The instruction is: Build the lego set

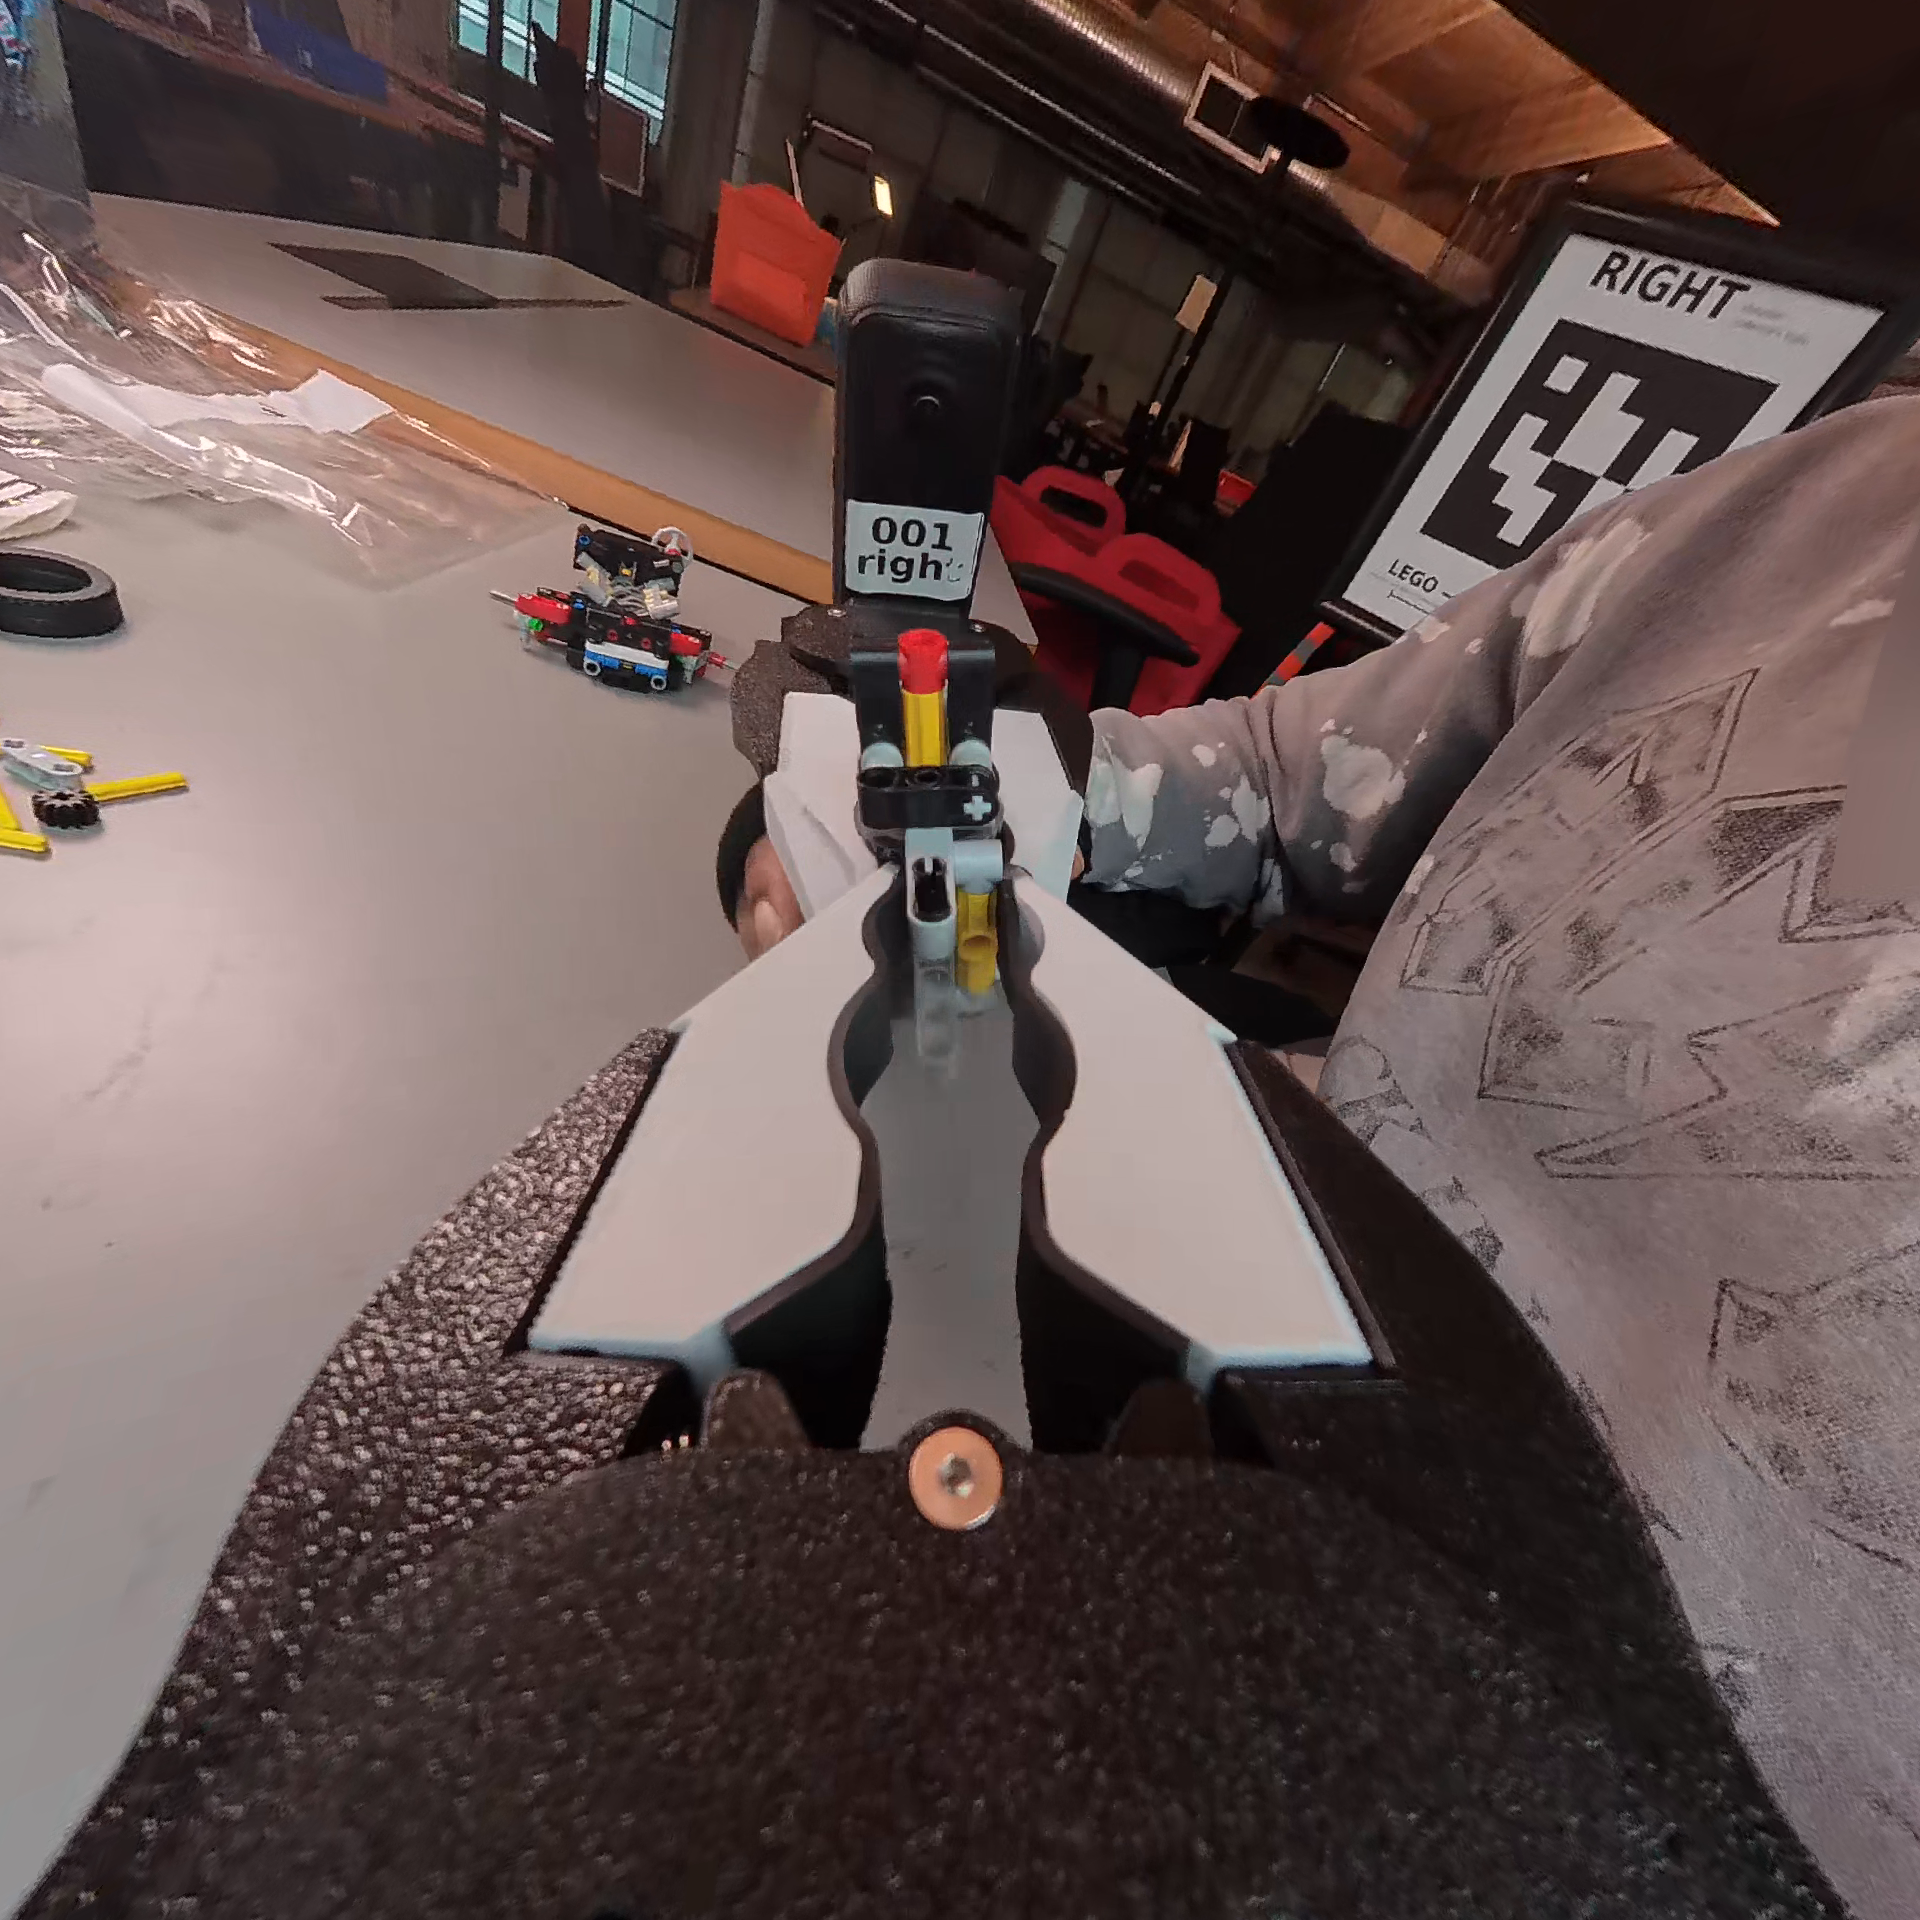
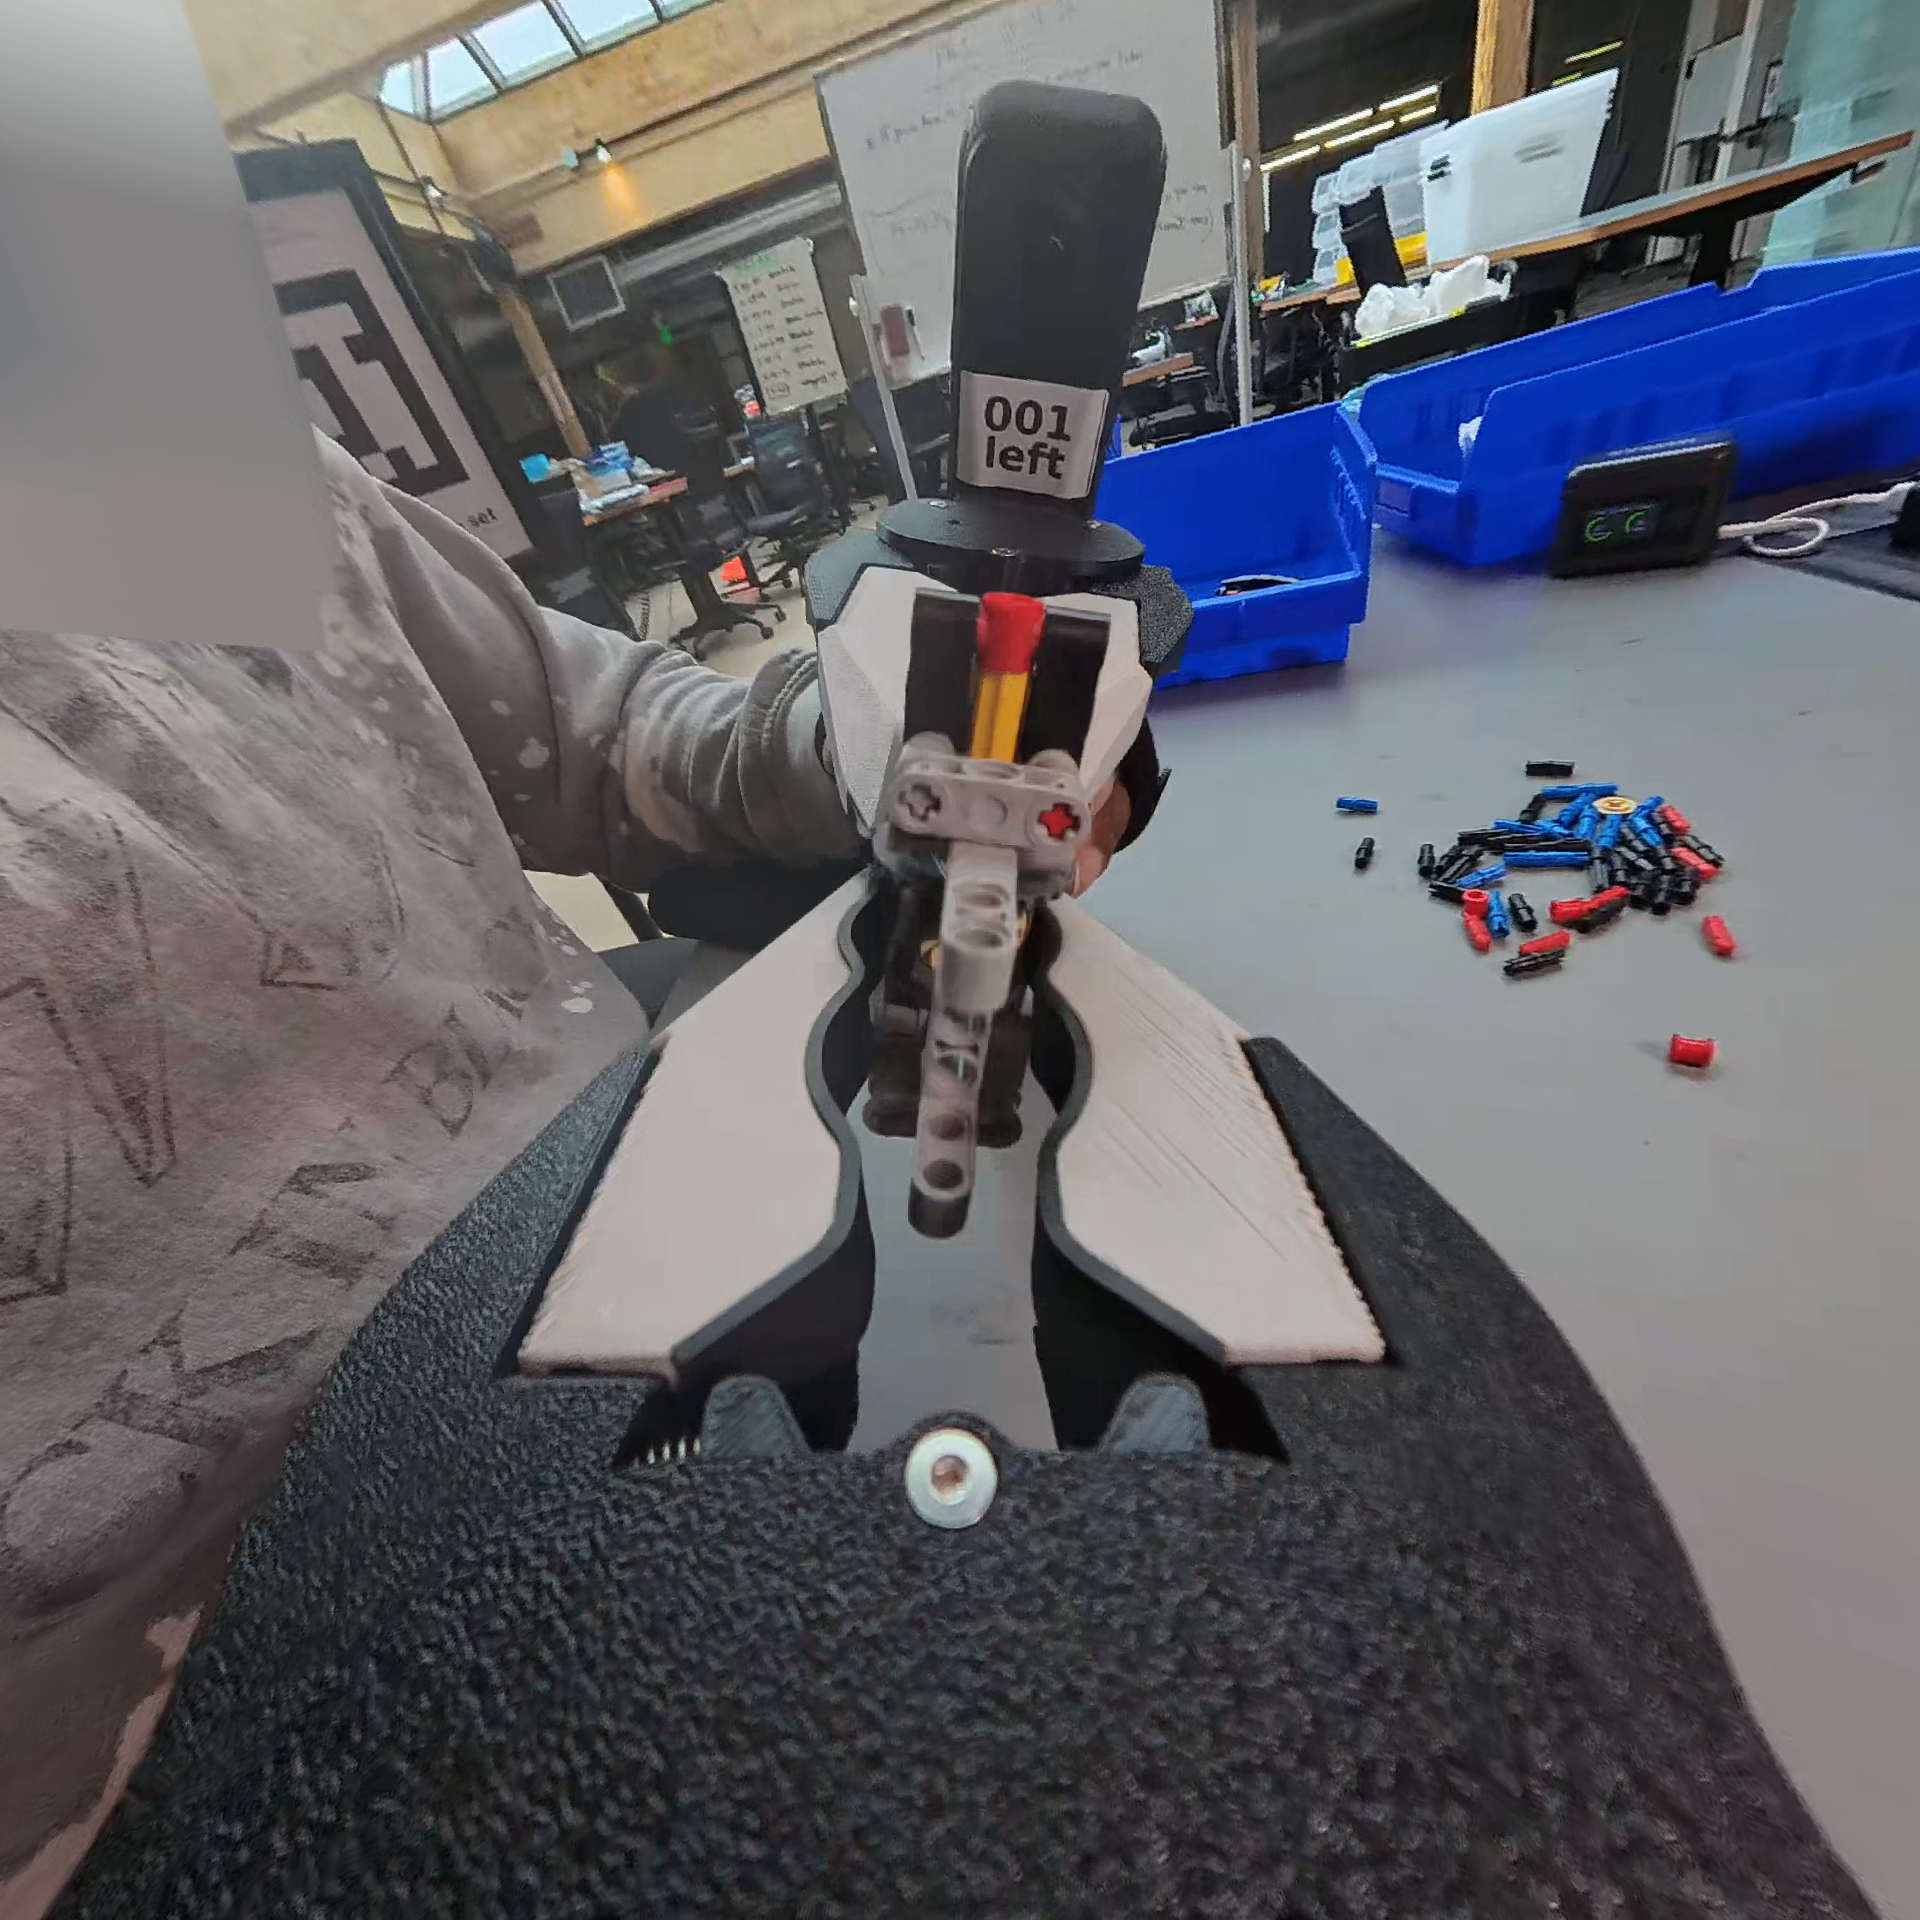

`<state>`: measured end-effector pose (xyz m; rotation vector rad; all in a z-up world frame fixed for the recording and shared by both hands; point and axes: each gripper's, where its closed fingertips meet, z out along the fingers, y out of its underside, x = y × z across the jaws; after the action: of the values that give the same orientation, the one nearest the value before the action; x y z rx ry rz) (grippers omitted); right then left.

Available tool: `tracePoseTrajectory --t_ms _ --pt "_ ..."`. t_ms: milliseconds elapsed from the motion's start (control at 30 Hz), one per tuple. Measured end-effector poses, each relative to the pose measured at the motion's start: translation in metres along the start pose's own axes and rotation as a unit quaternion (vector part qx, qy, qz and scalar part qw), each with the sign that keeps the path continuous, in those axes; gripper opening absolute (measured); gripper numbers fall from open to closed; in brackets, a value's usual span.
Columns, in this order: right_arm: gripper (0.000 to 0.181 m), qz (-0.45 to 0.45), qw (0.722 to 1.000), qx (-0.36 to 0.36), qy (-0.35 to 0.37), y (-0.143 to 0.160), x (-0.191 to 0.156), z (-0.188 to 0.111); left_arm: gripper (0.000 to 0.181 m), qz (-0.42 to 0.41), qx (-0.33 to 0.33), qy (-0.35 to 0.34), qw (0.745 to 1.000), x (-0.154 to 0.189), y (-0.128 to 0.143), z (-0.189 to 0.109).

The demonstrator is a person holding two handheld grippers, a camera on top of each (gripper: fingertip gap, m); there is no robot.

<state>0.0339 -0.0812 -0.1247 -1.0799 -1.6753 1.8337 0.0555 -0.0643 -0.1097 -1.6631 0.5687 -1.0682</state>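
A small lego assembly of grey and black beams, a yellow axle and a red cap (image 1: 928, 781) hangs in the air between the two grippers, which face each other. My left gripper (image 1: 951, 883) is shut on its grey beam and yellow piece. It also shows in the right wrist view (image 2: 992, 707), clamped around the axle end. My right gripper (image 2: 956, 894) is open: the grey beam (image 2: 977, 935) stands between its fingertips with dark gaps on both sides. Its white fingers (image 1: 816, 800) show spread in the left wrist view.
A partly built model (image 1: 623, 623), a black tyre (image 1: 52, 603), yellow axles with a gear (image 1: 73, 805) and plastic bags (image 1: 208, 416) lie on the grey table. A pile of blue, black and red pins (image 2: 1579, 862) and blue bins (image 2: 1236, 540) lie to the right. A person's sleeve (image 1: 1558, 935) is close. My two grippers' fingertips are within a few centimetres of each other.
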Motion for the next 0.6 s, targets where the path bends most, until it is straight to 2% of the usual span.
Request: tracePoseTrajectory --t_ms 133,233,333,467,600 --pt "0.019 0.039 0.999 0.021 -0.005 -0.008 0.005 -0.011 0.028 -0.012 0.028 -0.005 1.000 -0.007 -0.016 -0.019" --pt "0.019 0.034 0.999 0.000 0.003 -0.001 0.007 -0.012 0.024 -0.023 0.029 -0.024 0.999 -0.016 -0.017 -0.028" --pt "0.019 0.033 0.999 -0.019 0.001 0.005 0.006 -0.006 0.022 -0.030 0.024 -0.017 0.999 -0.015 -0.015 -0.023" --pt "0.019 0.027 0.999 -0.045 -0.001 0.014 0.004 -0.002 0.006 -0.025 -0.001 -0.016 1.000 -0.015 -0.006 -0.017" --pt "0.018 0.025 0.997 -0.066 -0.007 0.019 0.001 -0.001 0.003 -0.013 -0.017 -0.014 1.000 -0.010 -0.004 -0.017"
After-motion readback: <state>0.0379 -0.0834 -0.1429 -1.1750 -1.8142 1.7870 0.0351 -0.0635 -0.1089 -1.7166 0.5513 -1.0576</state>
